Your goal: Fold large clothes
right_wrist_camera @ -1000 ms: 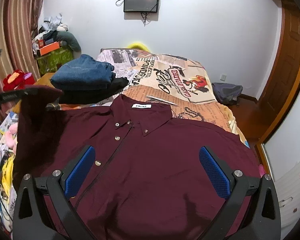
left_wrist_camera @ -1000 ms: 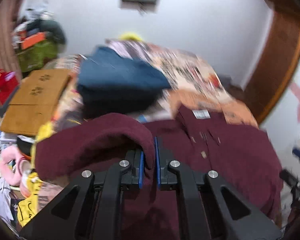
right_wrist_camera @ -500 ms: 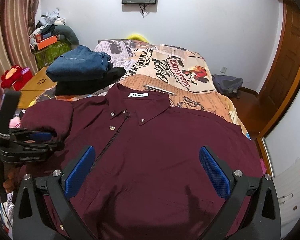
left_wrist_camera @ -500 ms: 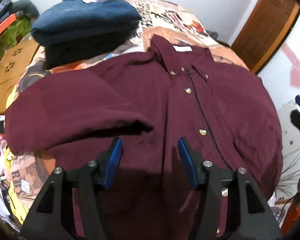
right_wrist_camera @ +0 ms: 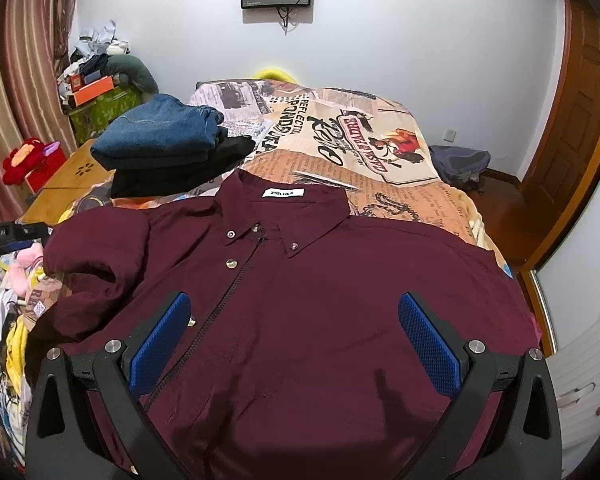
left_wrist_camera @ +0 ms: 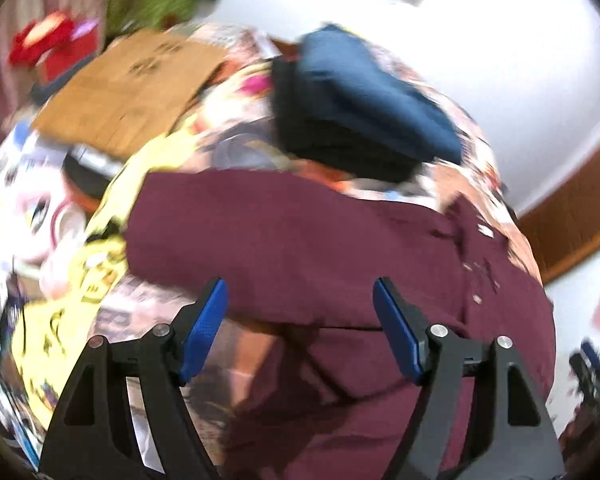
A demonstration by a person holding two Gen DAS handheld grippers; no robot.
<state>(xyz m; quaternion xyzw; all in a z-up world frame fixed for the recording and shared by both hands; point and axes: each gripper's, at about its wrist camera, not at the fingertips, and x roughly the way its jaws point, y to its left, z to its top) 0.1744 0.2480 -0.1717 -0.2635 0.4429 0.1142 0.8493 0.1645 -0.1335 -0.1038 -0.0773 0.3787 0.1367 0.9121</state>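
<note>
A maroon button-up shirt [right_wrist_camera: 340,300] lies front up on the bed, collar toward the wall, its left sleeve [right_wrist_camera: 96,248] folded in over the left side. My right gripper [right_wrist_camera: 296,320] is open and empty, hovering above the shirt's chest. My left gripper [left_wrist_camera: 300,300] is open and empty, at the shirt's left edge above the folded sleeve [left_wrist_camera: 260,240]; that view is blurred. A part of the left gripper shows at the left edge of the right wrist view [right_wrist_camera: 8,236].
A stack of folded blue and black clothes [right_wrist_camera: 168,148] sits on the bed [right_wrist_camera: 380,148] behind the shirt's left shoulder. A wooden folding table [right_wrist_camera: 68,184] and floor clutter stand left of the bed. A grey bag [right_wrist_camera: 460,164] lies on the floor at right.
My left gripper let go of the sleeve, opened, and has pulled back to the shirt's left edge. The sleeve now rests folded on the shirt. My right gripper has barely moved.
</note>
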